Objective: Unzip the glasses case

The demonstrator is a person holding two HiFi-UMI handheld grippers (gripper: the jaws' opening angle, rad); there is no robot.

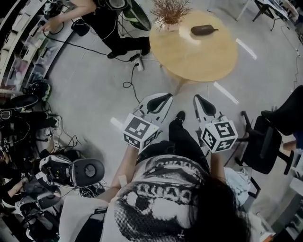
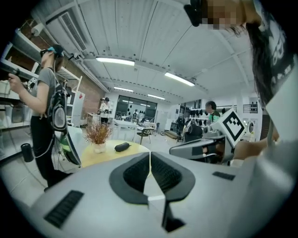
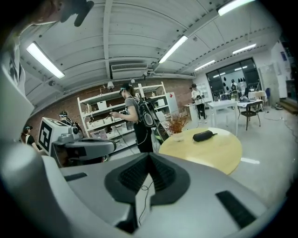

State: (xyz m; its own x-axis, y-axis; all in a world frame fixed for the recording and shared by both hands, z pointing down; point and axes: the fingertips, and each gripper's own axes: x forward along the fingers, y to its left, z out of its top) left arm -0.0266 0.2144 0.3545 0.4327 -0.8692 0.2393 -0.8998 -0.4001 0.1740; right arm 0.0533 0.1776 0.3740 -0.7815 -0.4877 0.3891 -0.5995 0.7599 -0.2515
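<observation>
- The step in hand is the approach: the person stands on the floor short of the round table (image 1: 199, 59), both tools pointing toward it, and nothing has been touched yet.
- The glasses case (image 1: 203, 30), dark and oblong, lies zipped on the far side of the table, near a vase of dried twigs (image 1: 169, 12) and well apart from both tools.
- The left gripper (image 1: 161, 100) has its jaws pressed together with nothing between them; its own view shows only the table beyond the tips.
- The right gripper (image 1: 200, 102) is likewise closed and empty.
- Next, I judge, both tools must reach the case and open. One would pin the body of the case flat, while the other finds the small zip pull, which looks to stick out at one end.
- No brand or label can be read on the case. The cubes on the tools bear only black-and-white square patterns, and the print on the person's shirt is too distorted to read.
</observation>
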